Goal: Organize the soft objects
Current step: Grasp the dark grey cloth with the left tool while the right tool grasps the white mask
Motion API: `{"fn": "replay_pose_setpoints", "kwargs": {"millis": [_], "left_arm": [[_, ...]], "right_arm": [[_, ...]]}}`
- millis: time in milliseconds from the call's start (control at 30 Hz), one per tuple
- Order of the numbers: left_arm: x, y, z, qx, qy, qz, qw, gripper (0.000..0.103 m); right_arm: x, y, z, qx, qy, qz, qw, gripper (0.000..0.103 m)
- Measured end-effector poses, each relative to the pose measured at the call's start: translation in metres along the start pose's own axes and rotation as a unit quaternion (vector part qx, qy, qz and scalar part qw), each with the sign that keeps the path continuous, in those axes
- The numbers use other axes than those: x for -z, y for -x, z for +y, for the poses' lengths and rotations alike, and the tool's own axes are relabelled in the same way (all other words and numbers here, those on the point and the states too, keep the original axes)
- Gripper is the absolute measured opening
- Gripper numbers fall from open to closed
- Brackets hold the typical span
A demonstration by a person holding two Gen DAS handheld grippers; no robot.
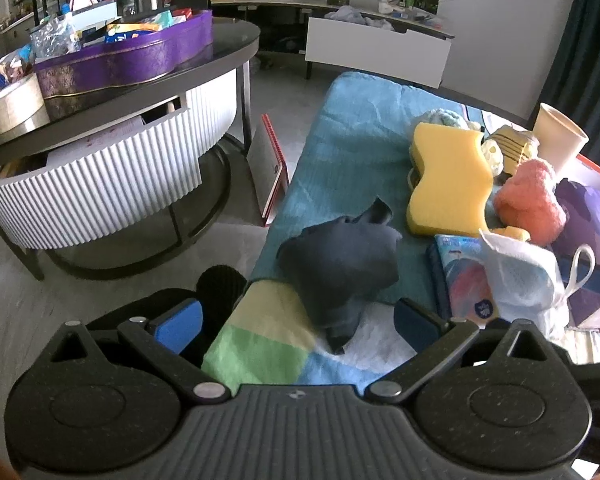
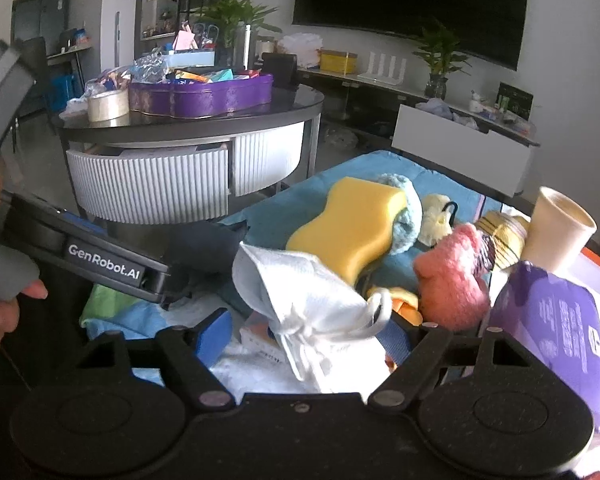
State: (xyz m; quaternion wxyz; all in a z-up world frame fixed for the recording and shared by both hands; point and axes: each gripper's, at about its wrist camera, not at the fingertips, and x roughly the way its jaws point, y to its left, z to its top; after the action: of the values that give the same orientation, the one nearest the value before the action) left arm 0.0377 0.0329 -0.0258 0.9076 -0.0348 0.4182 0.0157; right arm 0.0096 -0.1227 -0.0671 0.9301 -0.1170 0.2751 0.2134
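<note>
On my left wrist view the purple tin [image 1: 124, 60] on the round side table [image 1: 148, 96] is crammed with packets and wrappers. The paper cup [image 1: 560, 138] stands upright past the toys; I can't see into it.

Only the left view shows me the dark cloth [image 1: 340, 264] bunched on the teal mat [image 1: 340, 140], overlapping a striped towel [image 1: 260, 340], with the yellow sponge [image 1: 448, 176] and pink plush [image 1: 528, 204] beyond. The right view alone shows the purple pack [image 2: 560, 328] up close and the left tool's body crossing in.

My left gripper [image 1: 296, 320] has its fingers wide apart, straddling the dark cloth's near end without clamping it. My right gripper [image 2: 304, 336] is also spread; the white drawstring pouch [image 2: 308, 300] lies between its pads, not pinched.
</note>
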Motion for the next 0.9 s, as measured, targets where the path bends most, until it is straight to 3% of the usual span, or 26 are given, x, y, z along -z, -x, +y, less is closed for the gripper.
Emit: {"fn": "replay_pose_setpoints", "kwargs": {"millis": [67,200,400,567,633,733,900], "left_arm": [[-0.002,-0.002,0.0,-0.001,0.001,0.001,1.0,0.103],[-0.006,-0.007,-0.002,0.002,-0.005,-0.002,1.0,0.103],[-0.015,-0.016,-0.006,0.013,-0.018,-0.012,0.9997,0.103],[-0.019,-0.031,-0.011,0.018,-0.029,-0.01,0.9994,0.101],[-0.019,-0.035,-0.013,0.022,-0.035,-0.012,0.9991,0.092],[-0.019,-0.042,-0.013,0.031,-0.03,0.004,0.999,0.063],[-0.017,-0.032,-0.01,0.045,-0.02,-0.008,0.9988,0.043]], "right_arm": [[-0.002,-0.003,0.001,0.01,0.006,-0.001,1.0,0.067],[-0.003,-0.001,-0.012,0.005,-0.014,-0.008,1.0,0.057],[-0.008,0.018,-0.047,-0.027,-0.113,-0.037,0.992,0.056],[-0.015,0.034,-0.064,-0.04,-0.147,-0.055,0.987,0.056],[-0.016,0.041,-0.066,-0.042,-0.147,-0.06,0.986,0.056],[-0.018,0.05,-0.067,-0.043,-0.145,-0.067,0.986,0.056],[-0.021,0.061,-0.073,-0.036,-0.152,-0.08,0.984,0.056]]}}
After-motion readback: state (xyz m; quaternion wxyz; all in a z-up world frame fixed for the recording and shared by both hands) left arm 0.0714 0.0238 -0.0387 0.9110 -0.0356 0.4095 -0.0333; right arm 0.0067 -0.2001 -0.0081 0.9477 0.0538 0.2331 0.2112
